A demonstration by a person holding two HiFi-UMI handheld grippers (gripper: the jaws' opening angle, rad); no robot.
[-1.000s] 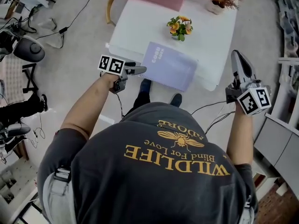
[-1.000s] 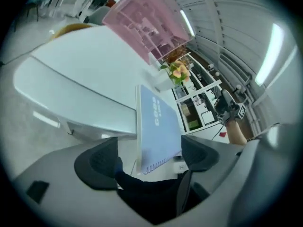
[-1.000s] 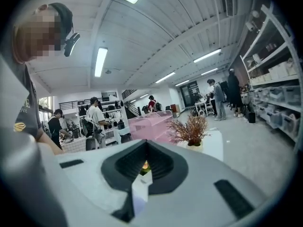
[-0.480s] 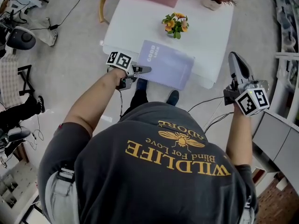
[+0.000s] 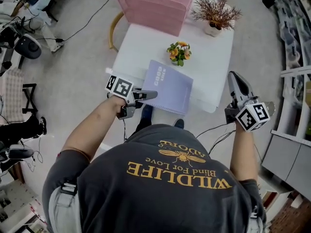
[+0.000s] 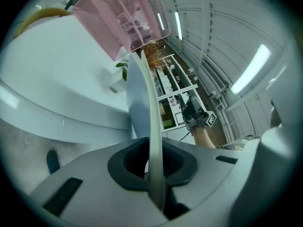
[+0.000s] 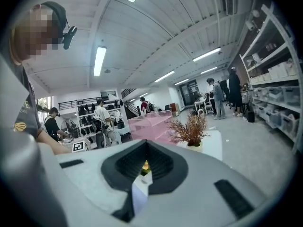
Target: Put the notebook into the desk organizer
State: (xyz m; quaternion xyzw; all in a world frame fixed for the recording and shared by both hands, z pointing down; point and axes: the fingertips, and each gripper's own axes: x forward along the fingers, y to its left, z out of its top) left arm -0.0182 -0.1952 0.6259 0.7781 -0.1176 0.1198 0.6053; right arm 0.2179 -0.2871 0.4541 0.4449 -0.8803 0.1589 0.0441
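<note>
The notebook (image 5: 167, 87) is lying over the bench (image 5: 214, 57), just ahead of the left tool (image 5: 149, 95). Its jaws have just been closing and are now pinching the near edge, so the pick-up is underway. Next it is needing carrying forward into the pink organizer (image 5: 153, 4), I judge. Only the left gripper view is showing the cover edge-on between the jaws. Only the head view is showing the right tool (image 5: 233, 79) pressed together, empty, off to the side.
</note>
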